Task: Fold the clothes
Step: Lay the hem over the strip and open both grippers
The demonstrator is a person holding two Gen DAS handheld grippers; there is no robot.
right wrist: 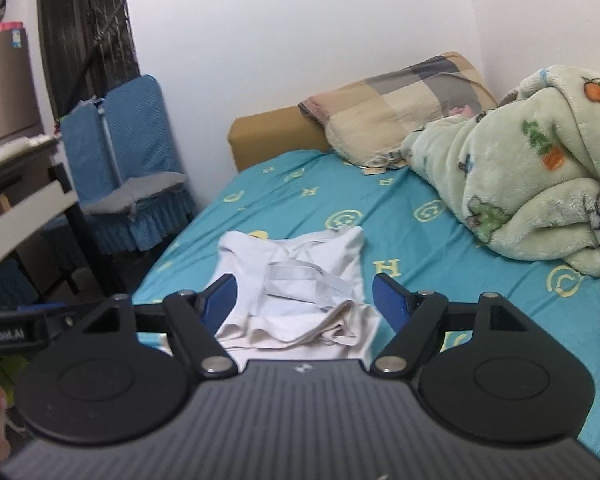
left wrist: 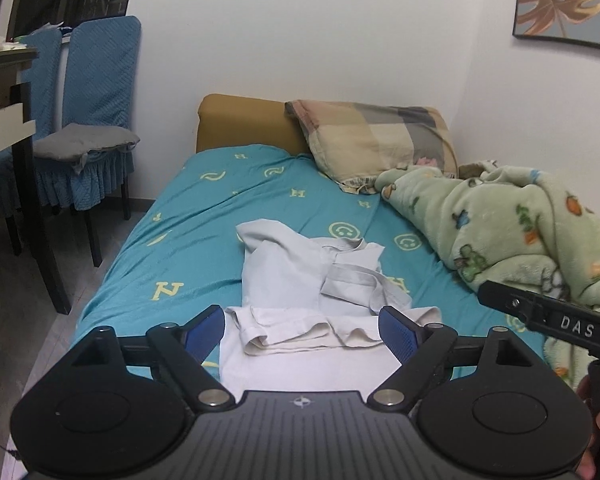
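Note:
A pale white garment (left wrist: 296, 280) lies crumpled on the teal bed sheet (left wrist: 188, 240), with a loose grey-white strap across it and a rumpled hem nearest me. It also shows in the right wrist view (right wrist: 300, 280). My left gripper (left wrist: 302, 328) is open and empty, its blue pads either side of the garment's near edge, above it. My right gripper (right wrist: 304, 298) is open and empty, held above the same near edge. The right gripper's black body (left wrist: 556, 320) shows at the right of the left wrist view; the left gripper's body (right wrist: 12, 332) shows at the left of the right wrist view.
A green fleece blanket (left wrist: 520, 232) is heaped on the bed's right side. A checked pillow (left wrist: 376, 140) leans on the mustard headboard (left wrist: 240, 124). Blue-covered chairs (left wrist: 96, 120) and a table (left wrist: 4, 92) stand left of the bed. A wall runs behind.

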